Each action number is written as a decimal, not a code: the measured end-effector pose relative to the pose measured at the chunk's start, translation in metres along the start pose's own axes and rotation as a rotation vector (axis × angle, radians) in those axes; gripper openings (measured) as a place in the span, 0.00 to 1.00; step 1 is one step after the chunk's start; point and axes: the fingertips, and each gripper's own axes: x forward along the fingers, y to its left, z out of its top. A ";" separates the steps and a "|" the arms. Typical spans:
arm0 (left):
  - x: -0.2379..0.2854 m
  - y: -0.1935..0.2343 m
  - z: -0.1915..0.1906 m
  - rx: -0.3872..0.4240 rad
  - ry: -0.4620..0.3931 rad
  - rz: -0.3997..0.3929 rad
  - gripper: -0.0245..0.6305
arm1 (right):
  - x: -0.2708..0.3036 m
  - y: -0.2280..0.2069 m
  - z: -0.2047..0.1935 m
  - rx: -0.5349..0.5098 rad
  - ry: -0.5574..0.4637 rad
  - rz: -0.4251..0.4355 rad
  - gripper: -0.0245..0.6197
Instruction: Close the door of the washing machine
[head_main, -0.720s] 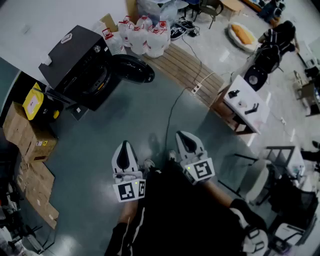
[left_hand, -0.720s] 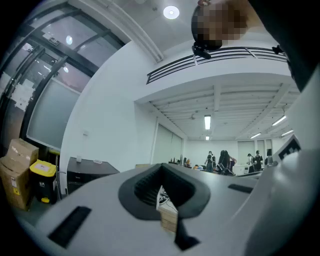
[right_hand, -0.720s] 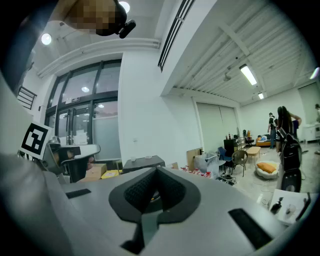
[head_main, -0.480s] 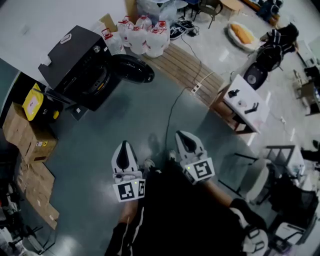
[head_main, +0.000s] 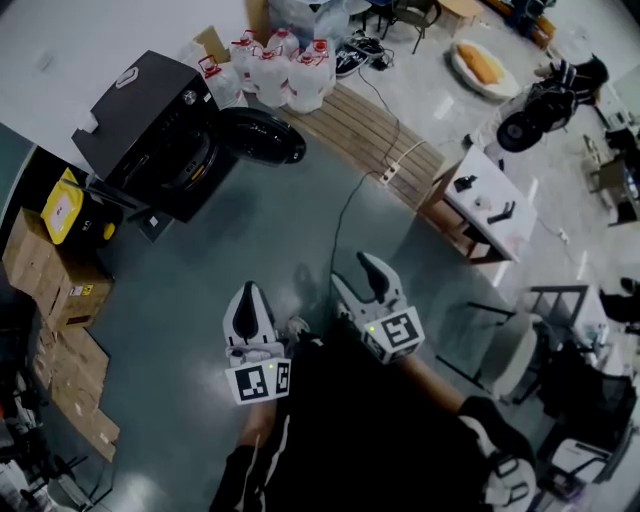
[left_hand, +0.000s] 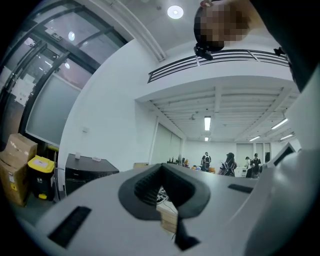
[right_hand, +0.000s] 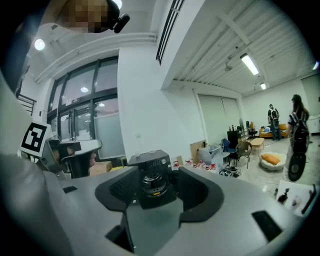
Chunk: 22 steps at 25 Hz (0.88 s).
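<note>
The black washing machine (head_main: 150, 125) stands at the far left of the grey floor, well ahead of both grippers. Its round door (head_main: 265, 137) hangs swung open to the machine's right. My left gripper (head_main: 249, 292) is held low in front of the person, jaws together and empty; in the left gripper view the machine (left_hand: 87, 172) shows at the left. My right gripper (head_main: 352, 272) is beside it, jaws spread wide with nothing between them. In the right gripper view the machine (right_hand: 150, 172) is framed between the open jaws, far off.
Several water jugs (head_main: 280, 70) stand behind the machine, next to a wooden platform (head_main: 375, 140). A yellow bin (head_main: 62, 205) and cardboard boxes (head_main: 50, 285) line the left. A cable (head_main: 345, 215) crosses the floor. A white table (head_main: 490, 205) and chairs stand at the right.
The right gripper's jaws have spread apart and it has turned a little left, toward the machine. The left gripper has kept still.
</note>
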 end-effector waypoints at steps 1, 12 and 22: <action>0.000 0.001 0.000 -0.002 0.001 -0.003 0.04 | 0.001 0.002 -0.001 0.003 0.001 0.001 0.39; -0.011 0.031 -0.009 -0.045 0.011 -0.044 0.04 | 0.015 0.032 -0.013 -0.008 0.008 -0.040 0.39; 0.030 0.043 -0.024 -0.049 0.036 -0.035 0.04 | 0.056 0.013 -0.013 -0.007 0.006 -0.025 0.38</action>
